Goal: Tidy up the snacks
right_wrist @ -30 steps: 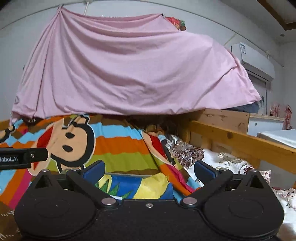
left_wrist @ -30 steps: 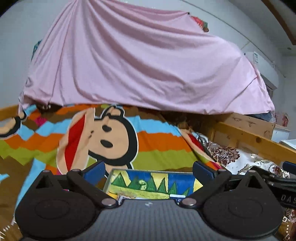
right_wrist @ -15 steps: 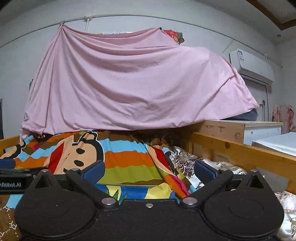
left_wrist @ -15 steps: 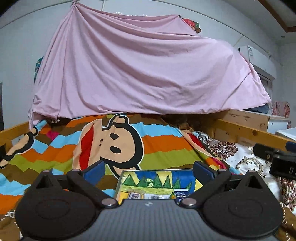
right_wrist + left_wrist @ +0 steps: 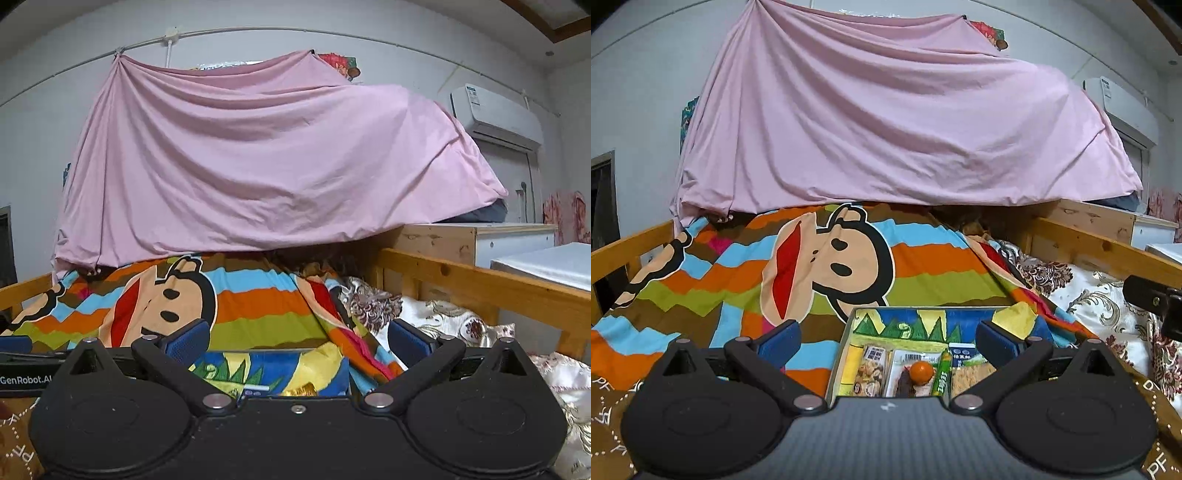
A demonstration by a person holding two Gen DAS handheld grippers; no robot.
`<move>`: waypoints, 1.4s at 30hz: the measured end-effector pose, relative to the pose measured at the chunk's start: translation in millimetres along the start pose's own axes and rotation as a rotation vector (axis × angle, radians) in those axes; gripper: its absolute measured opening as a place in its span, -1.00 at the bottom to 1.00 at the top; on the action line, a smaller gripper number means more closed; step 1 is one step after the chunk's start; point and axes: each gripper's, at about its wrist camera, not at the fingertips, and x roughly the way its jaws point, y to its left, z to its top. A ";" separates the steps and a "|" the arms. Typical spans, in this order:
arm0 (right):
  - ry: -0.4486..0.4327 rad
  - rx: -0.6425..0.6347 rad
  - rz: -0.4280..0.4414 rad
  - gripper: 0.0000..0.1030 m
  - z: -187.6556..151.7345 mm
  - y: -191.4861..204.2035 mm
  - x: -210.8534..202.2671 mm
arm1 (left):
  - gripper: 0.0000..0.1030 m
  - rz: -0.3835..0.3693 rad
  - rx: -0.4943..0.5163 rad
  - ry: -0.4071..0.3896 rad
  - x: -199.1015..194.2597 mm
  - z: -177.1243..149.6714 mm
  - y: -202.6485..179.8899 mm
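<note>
A box with colourful painted walls (image 5: 905,321) lies on the striped blanket, just in front of my left gripper (image 5: 888,338). Inside it lie several snack packets, a small orange fruit (image 5: 921,371) and a green stick pack (image 5: 942,373). The left gripper stands open above the box's near side, nothing between its fingers. In the right wrist view the same box (image 5: 273,369) shows only its far wall, below my right gripper (image 5: 297,338), which is open and holds nothing.
A striped cartoon-monkey blanket (image 5: 827,266) covers the bed, with wooden rails (image 5: 1100,247) on both sides. A pink sheet (image 5: 886,122) hangs behind. A floral quilt (image 5: 443,317) lies to the right. The other gripper's body (image 5: 1156,306) shows at the right edge.
Both grippers have drawn back and risen, so the views widened. The inside of the box with its snacks has come into the left wrist view. Both stayed open.
</note>
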 end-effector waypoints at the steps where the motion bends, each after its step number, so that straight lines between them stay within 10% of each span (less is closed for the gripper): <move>1: 0.002 -0.001 0.000 0.99 -0.8 -0.5 -2.5 | 0.99 0.004 0.003 -0.002 -2.7 -1.6 -0.6; 42: 0.102 -0.022 0.006 0.99 -40.9 -9.8 -101.4 | 0.99 0.035 0.036 0.139 -94.5 -76.2 10.3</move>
